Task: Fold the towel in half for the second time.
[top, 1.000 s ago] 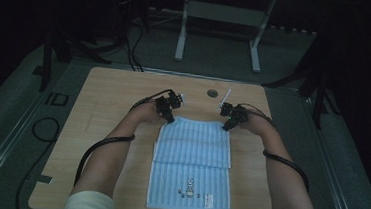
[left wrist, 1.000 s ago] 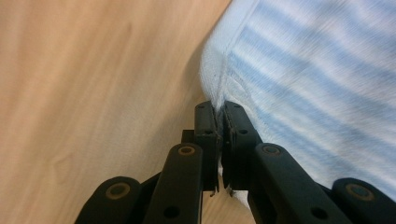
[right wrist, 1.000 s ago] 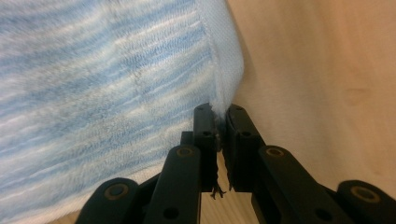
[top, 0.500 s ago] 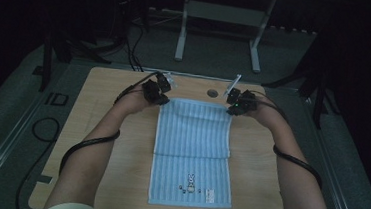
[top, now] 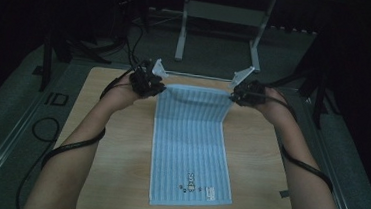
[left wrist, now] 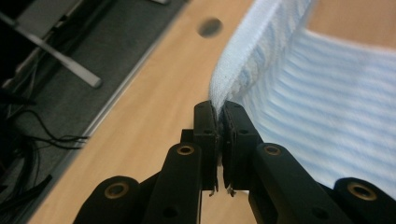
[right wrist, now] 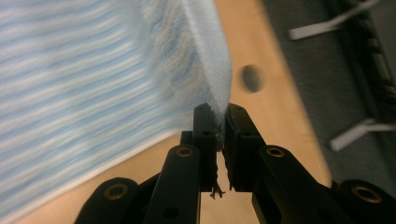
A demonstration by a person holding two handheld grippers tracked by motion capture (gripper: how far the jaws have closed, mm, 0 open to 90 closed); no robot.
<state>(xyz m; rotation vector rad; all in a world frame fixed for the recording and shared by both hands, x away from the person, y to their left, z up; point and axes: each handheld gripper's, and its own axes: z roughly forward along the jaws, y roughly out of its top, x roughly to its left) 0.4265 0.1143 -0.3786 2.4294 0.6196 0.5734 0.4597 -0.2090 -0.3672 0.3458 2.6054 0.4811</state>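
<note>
my left gripper (top: 157,87): clamped on towel (top: 190,140) far-left corner | my right gripper (top: 235,96): clamped on far-right corner | far edge lifted off table (top: 115,144), near end flat

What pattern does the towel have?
Light blue and white stripes on the towel, clearest in the high view.
</note>
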